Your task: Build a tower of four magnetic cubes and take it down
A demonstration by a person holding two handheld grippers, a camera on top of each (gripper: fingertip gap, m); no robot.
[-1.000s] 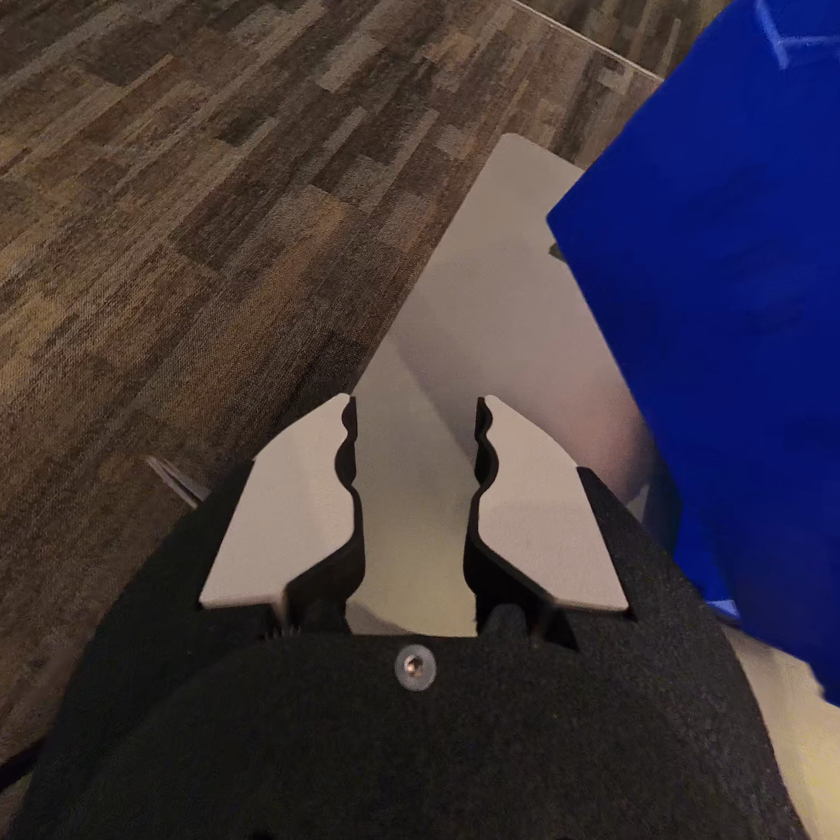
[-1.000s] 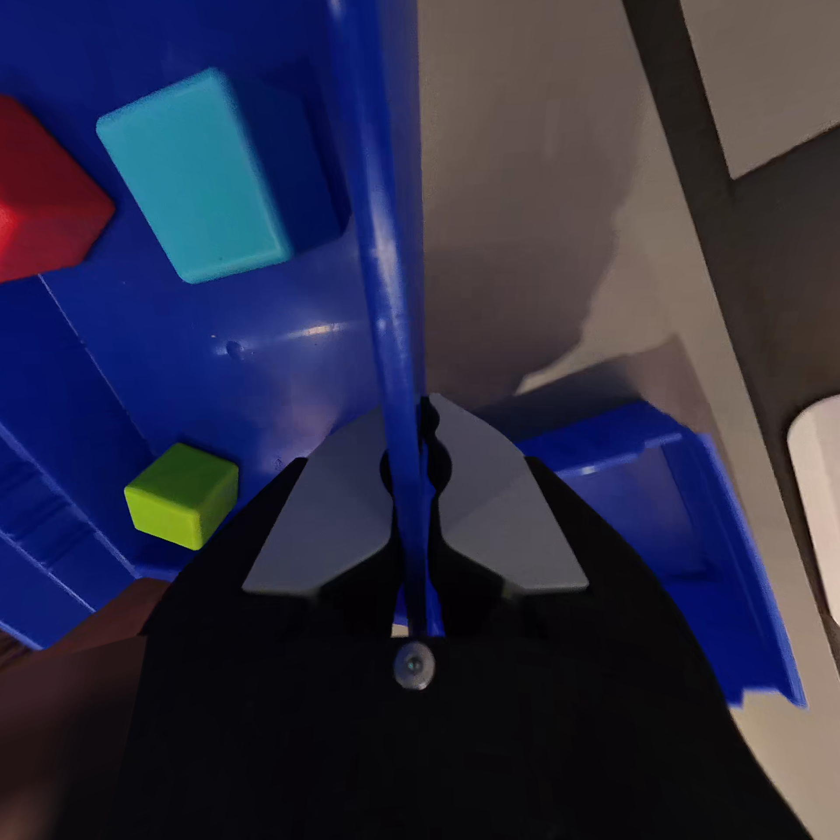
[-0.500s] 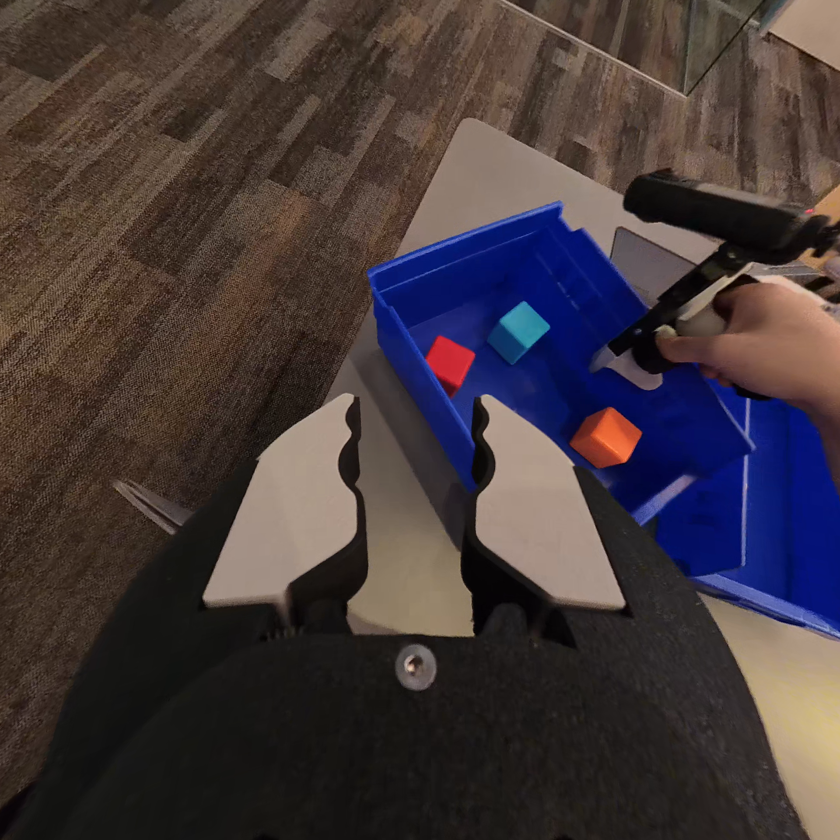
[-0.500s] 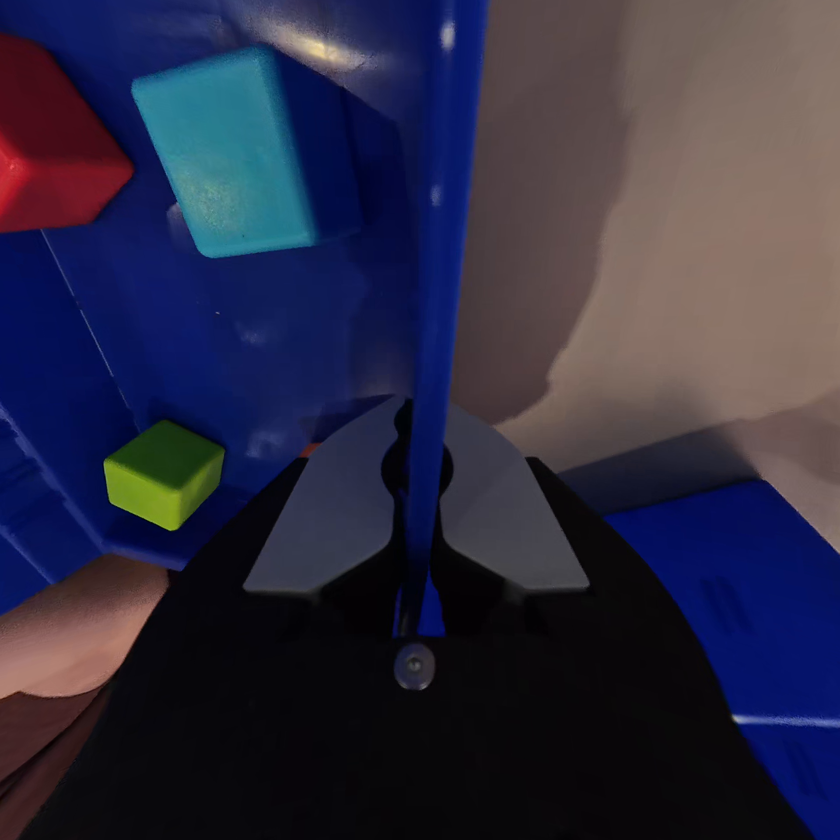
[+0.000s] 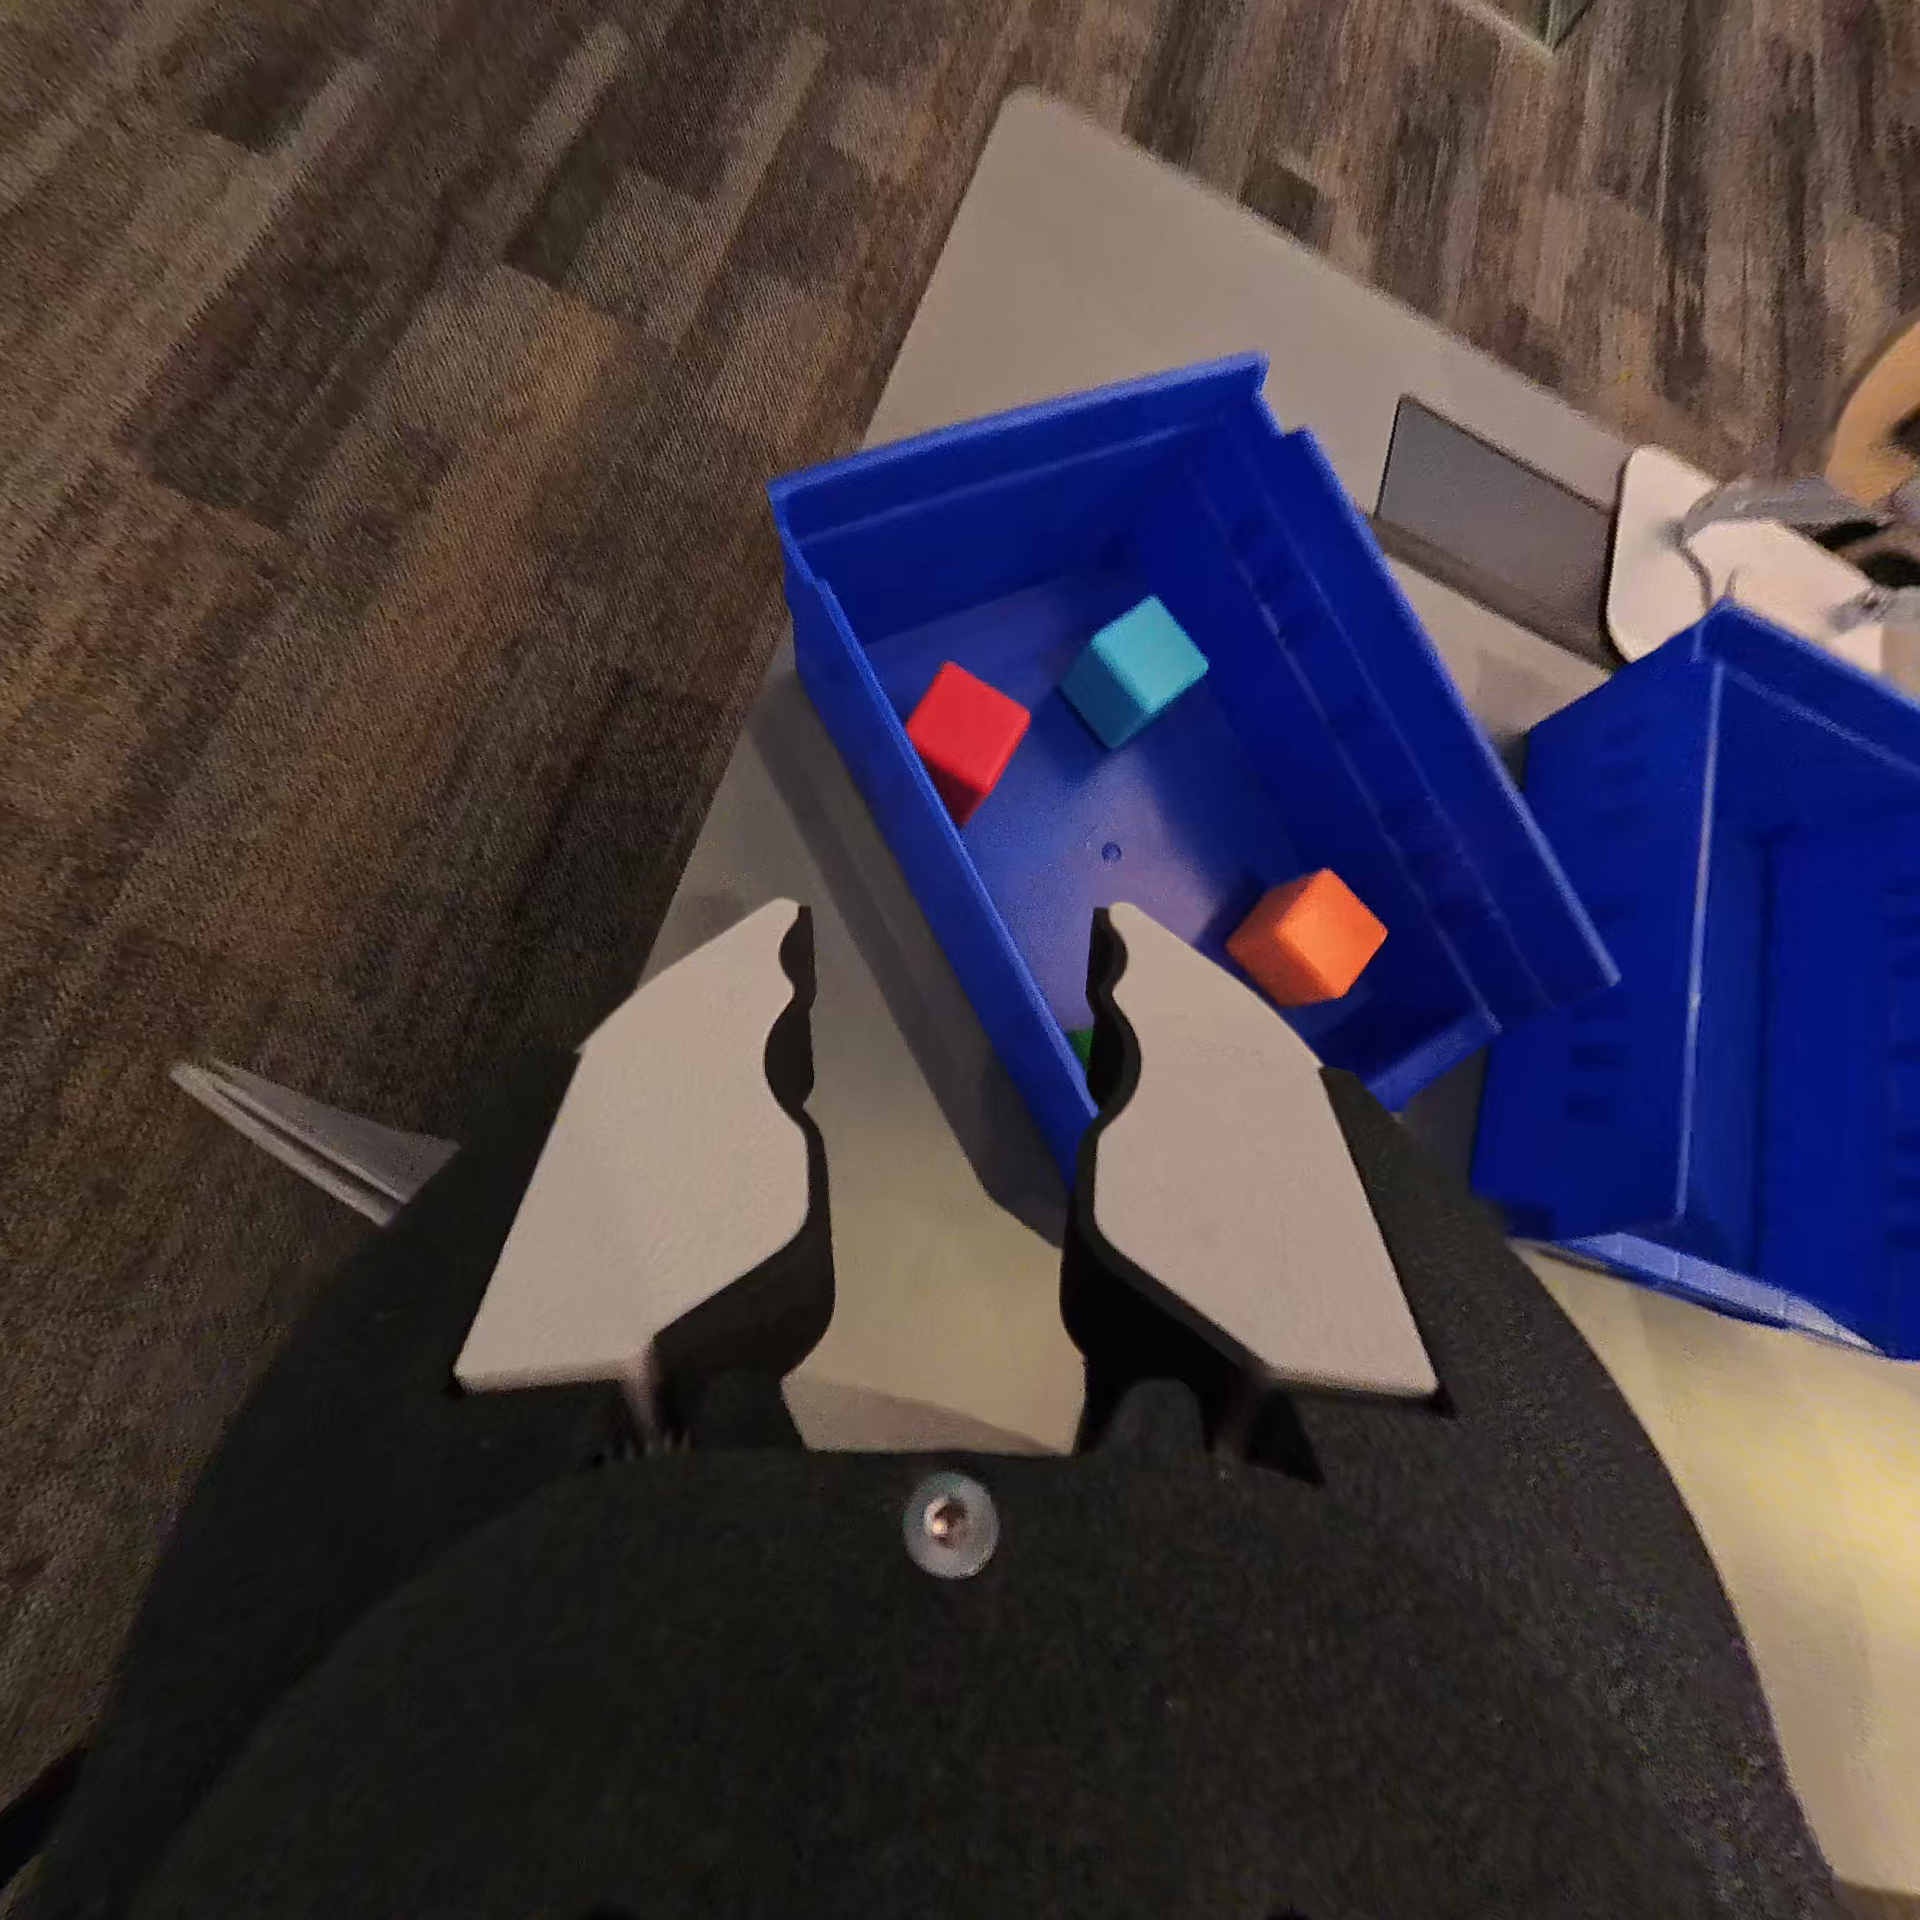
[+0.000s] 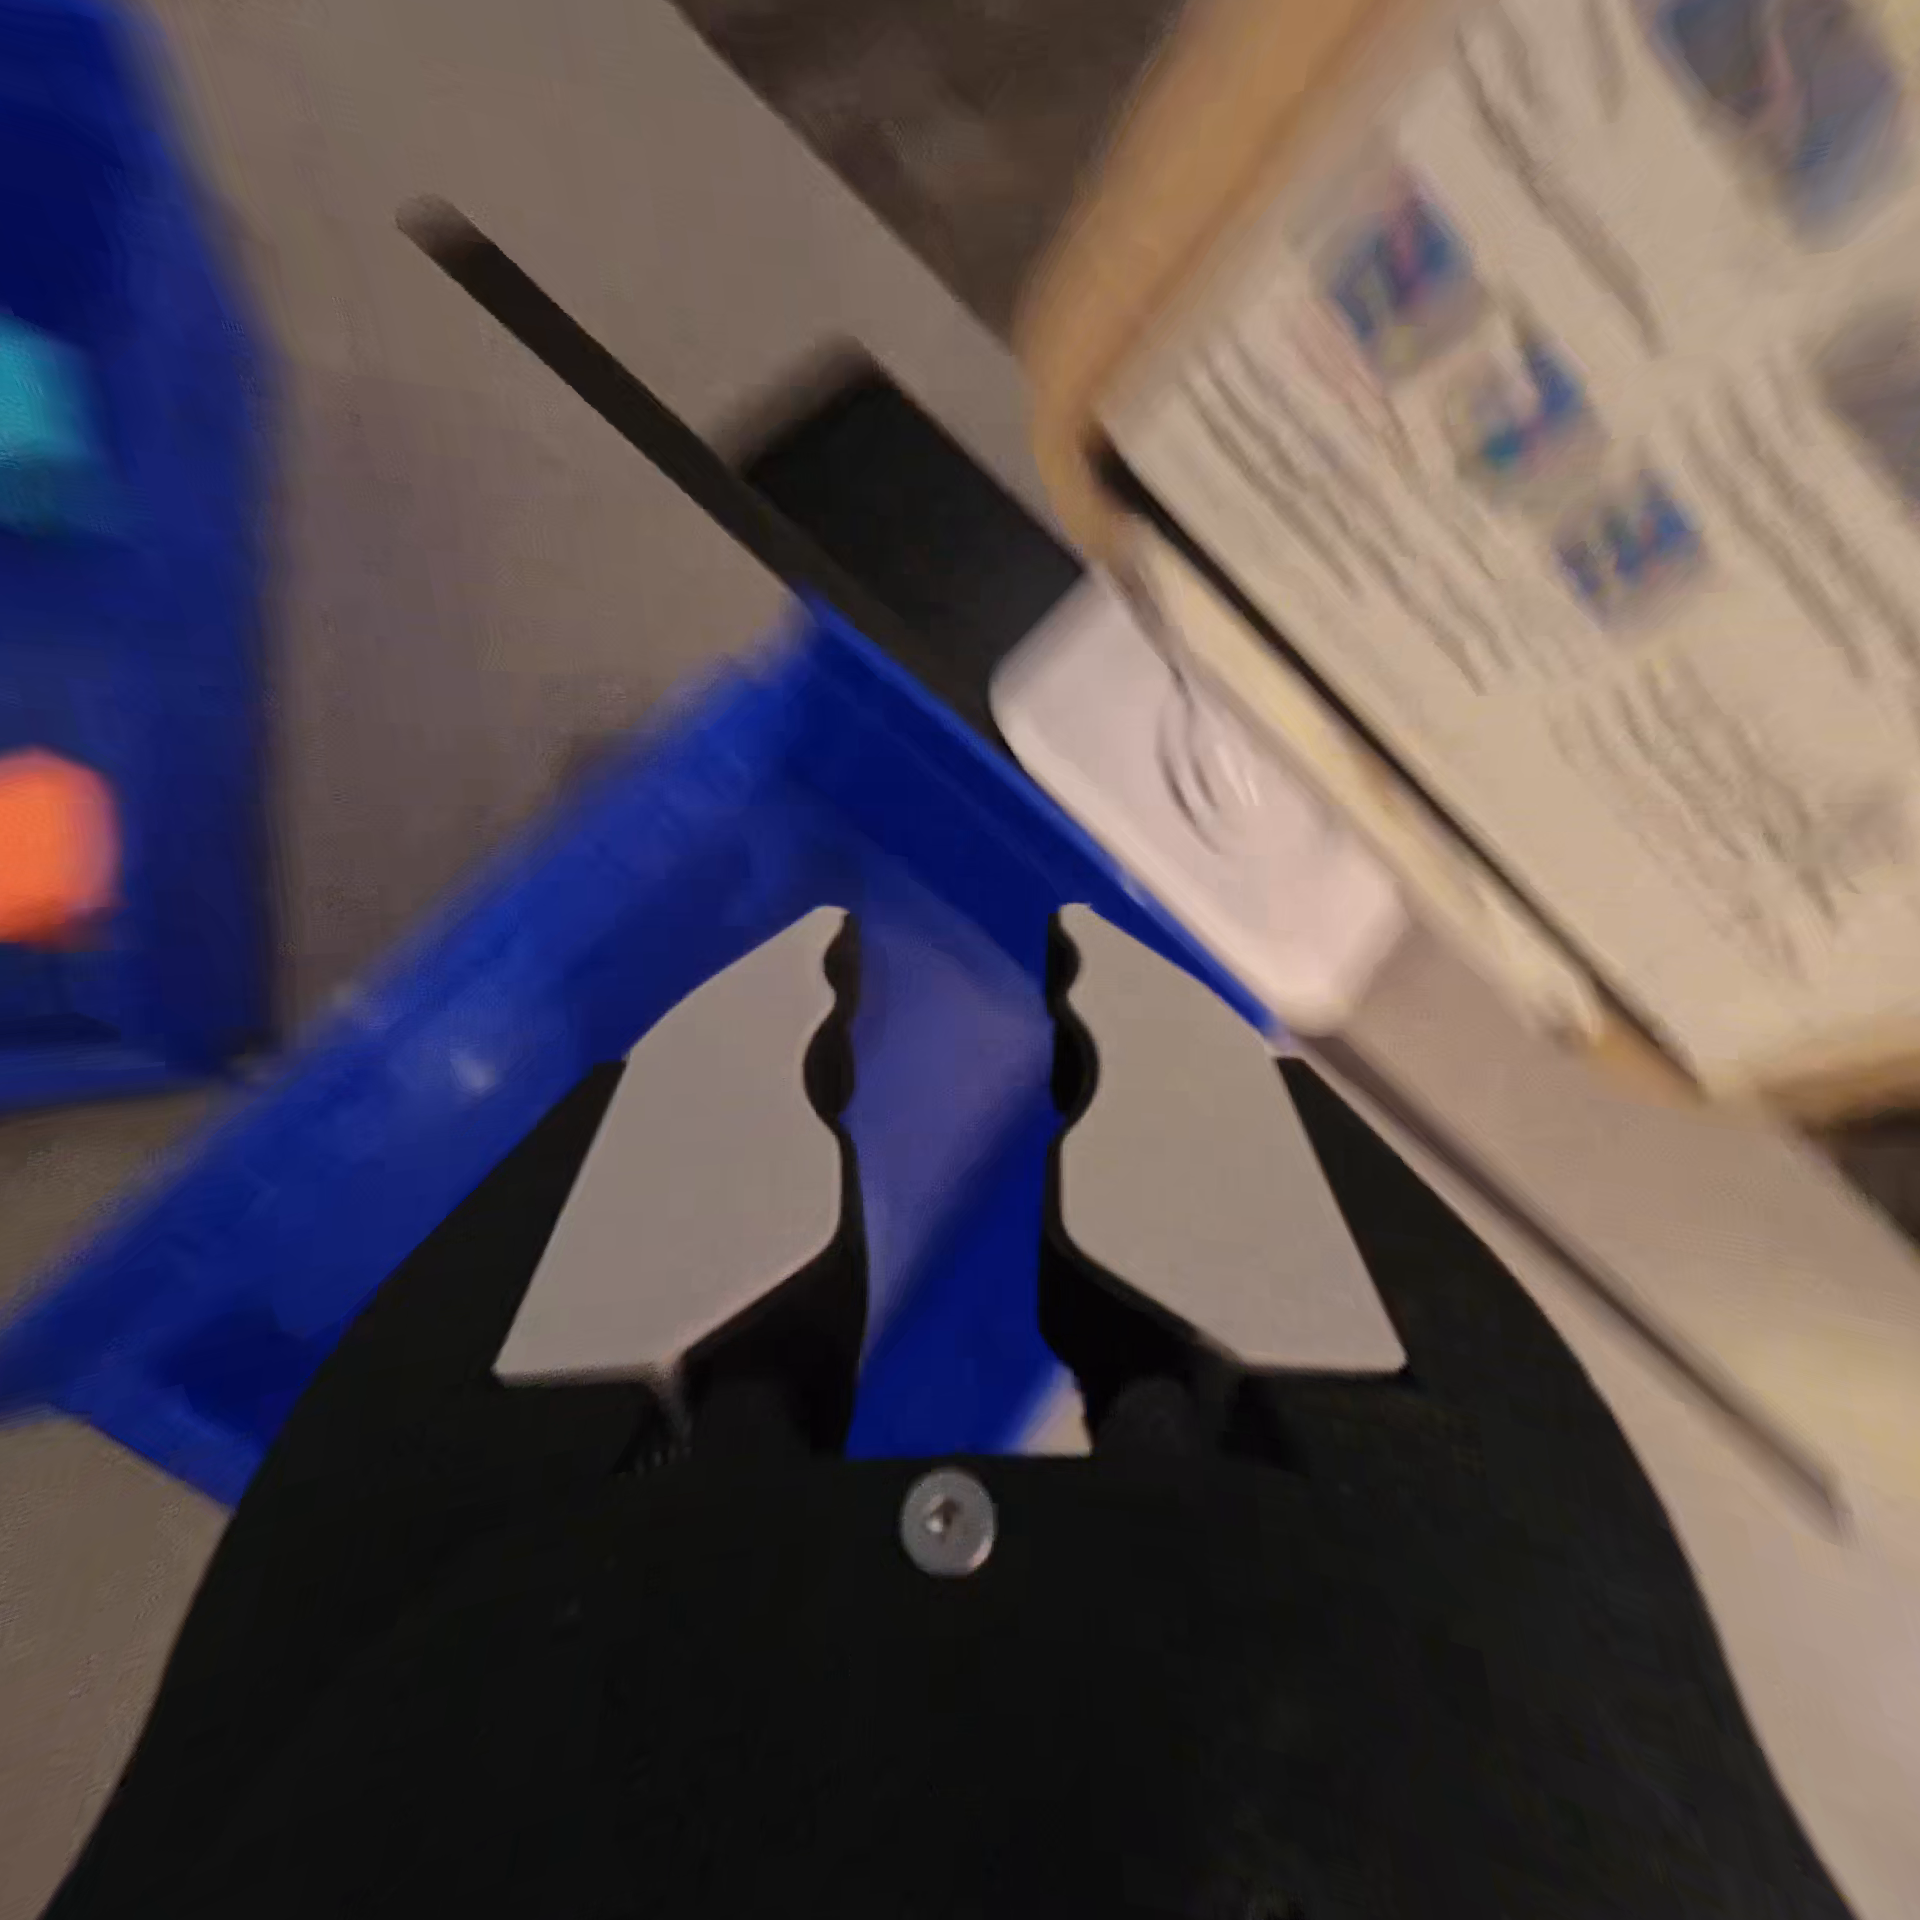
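Three cubes loose in blue bin (image 5: 1288, 499), left gripper (image 5: 951, 925) spread empty, right gripper (image 6: 951, 920) spread empty

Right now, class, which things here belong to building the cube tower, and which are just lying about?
For the job:
red cube
cyan cube
orange cube
green cube, mostly hidden
left gripper, open
right gripper, open

Lying about:
cube bin
second bin
table
printed box
white object

Patchwork brown carpet (image 5: 364, 520) underfoot, pale grey table (image 5: 1091, 291) with rounded corner, dark slot (image 6: 623, 416) cut in its top, dim warm light, printed cardboard box (image 6: 1558, 520) blurred beyond
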